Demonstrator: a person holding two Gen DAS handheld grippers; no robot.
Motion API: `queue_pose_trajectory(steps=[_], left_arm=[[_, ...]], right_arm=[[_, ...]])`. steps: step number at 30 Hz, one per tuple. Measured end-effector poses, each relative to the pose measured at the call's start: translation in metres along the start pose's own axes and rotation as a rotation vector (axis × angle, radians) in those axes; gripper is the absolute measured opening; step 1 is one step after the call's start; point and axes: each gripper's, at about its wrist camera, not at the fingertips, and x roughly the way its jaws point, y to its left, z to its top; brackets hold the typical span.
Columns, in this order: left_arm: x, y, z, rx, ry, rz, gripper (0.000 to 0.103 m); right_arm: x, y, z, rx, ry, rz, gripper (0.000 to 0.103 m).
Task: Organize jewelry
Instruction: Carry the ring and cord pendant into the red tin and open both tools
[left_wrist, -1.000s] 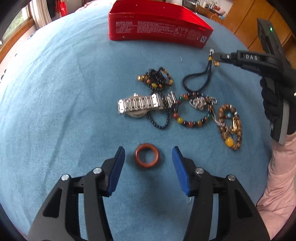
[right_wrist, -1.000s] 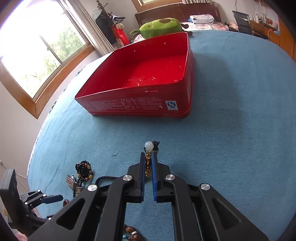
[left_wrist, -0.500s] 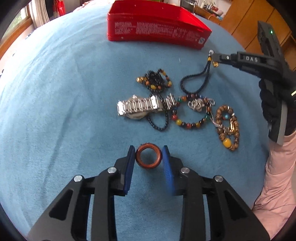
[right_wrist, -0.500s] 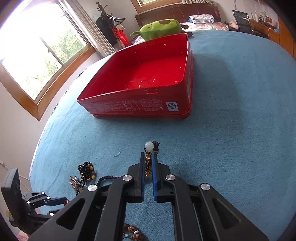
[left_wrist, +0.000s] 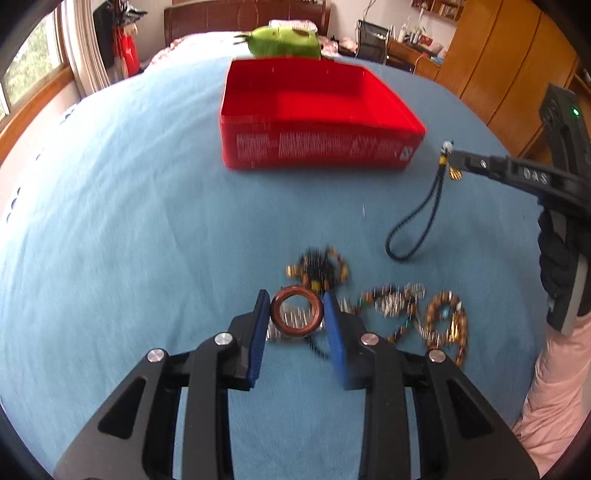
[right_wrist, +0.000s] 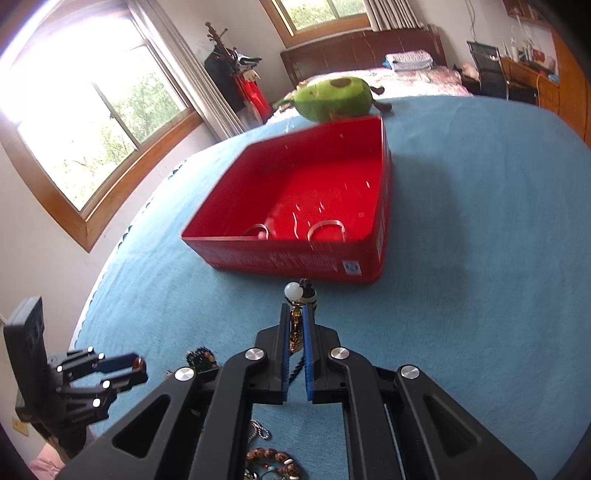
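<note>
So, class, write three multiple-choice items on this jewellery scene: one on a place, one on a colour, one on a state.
1. Where is the green plush toy?
A. behind the red tin
B. inside the tin
C. among the bracelets

2. What colour is the tin?
A. blue
B. red
C. silver

3. The left gripper is
A. wide open, holding nothing
B. shut on a watch
C. shut on the brown ring

Key: 1 A, it lies past the tin's far wall; 2 B, its walls are red; 3 C, the blue pads press the ring's sides.
</note>
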Motion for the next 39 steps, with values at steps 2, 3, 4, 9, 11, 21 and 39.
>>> queue_pose_trajectory(steps=[2,3,4,9,11,21,39], left_arm=[[-0.004,0.002,0.011,-0.004,-0.014,0.002,0.029],[-0.006,0.003,0.017,-0.005,-0.023,0.001,0.029],[-0.008,0.003,0.026,-0.007,-0.039,0.003,0.029],[-0.018,0.001,0.064,-0.007,-0.099,-0.004,0.029],[-0.020,-0.001,0.078,-0.007,-0.121,0.000,0.029],[0.013,-0.009,0.153,-0.011,-0.117,-0.020,0.029],[0.113,0.008,0.199,-0.065,-0.003,0.037,0.054]], right_arm=[[-0.007,0.004,0.007,-0.006,-0.013,0.006,0.006],[-0.010,0.006,0.011,-0.010,-0.021,0.005,0.006],[-0.013,0.008,0.014,-0.014,-0.030,0.003,0.006],[-0.031,0.019,0.037,-0.029,-0.087,0.007,0.006],[-0.038,0.024,0.049,-0.038,-0.115,0.013,0.006],[-0.023,0.038,0.116,-0.051,-0.158,0.038,0.006],[0.090,0.003,0.114,-0.034,0.019,-0.080,0.011]])
